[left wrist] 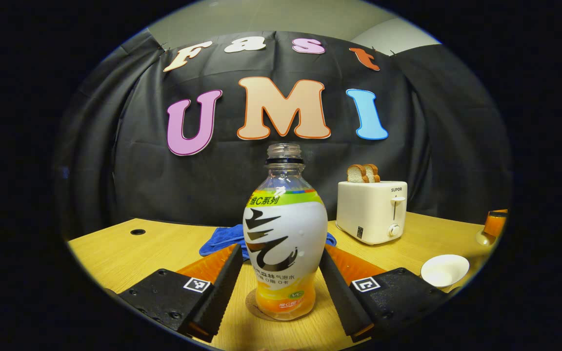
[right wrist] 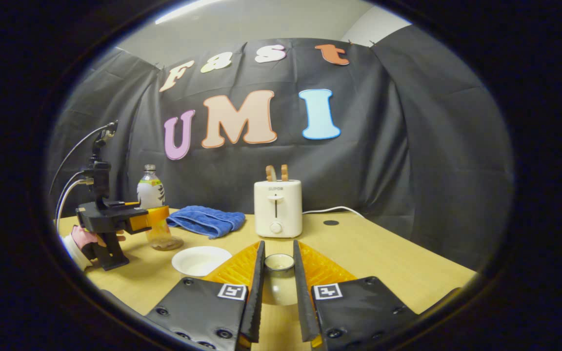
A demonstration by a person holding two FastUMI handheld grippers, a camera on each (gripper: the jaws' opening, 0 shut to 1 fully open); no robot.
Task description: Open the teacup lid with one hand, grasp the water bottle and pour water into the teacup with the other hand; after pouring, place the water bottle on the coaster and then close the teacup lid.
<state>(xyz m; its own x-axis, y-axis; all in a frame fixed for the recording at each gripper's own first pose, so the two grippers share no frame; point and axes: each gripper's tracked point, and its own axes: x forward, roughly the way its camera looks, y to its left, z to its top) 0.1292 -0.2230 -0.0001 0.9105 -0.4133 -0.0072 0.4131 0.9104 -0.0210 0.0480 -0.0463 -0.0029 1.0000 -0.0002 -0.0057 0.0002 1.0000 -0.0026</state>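
Bottle upright on the coaster, teacup between the right fingers.

In the left gripper view, the left gripper is open, its fingers on either side of the uncapped water bottle, apart from it; the bottle stands on the coaster, and the lid lies on the tabletop. In the right gripper view, the right gripper has its fingers close around the teacup; whether they press on it I cannot tell.

Table layout, placed around the toaster

The toaster stands at the back of the table with bread slices in its slots. Left of it lies the towel; farther left, the water bottle stands on the coaster. Before the toaster sits the teacup, with the saucer to the front-left.
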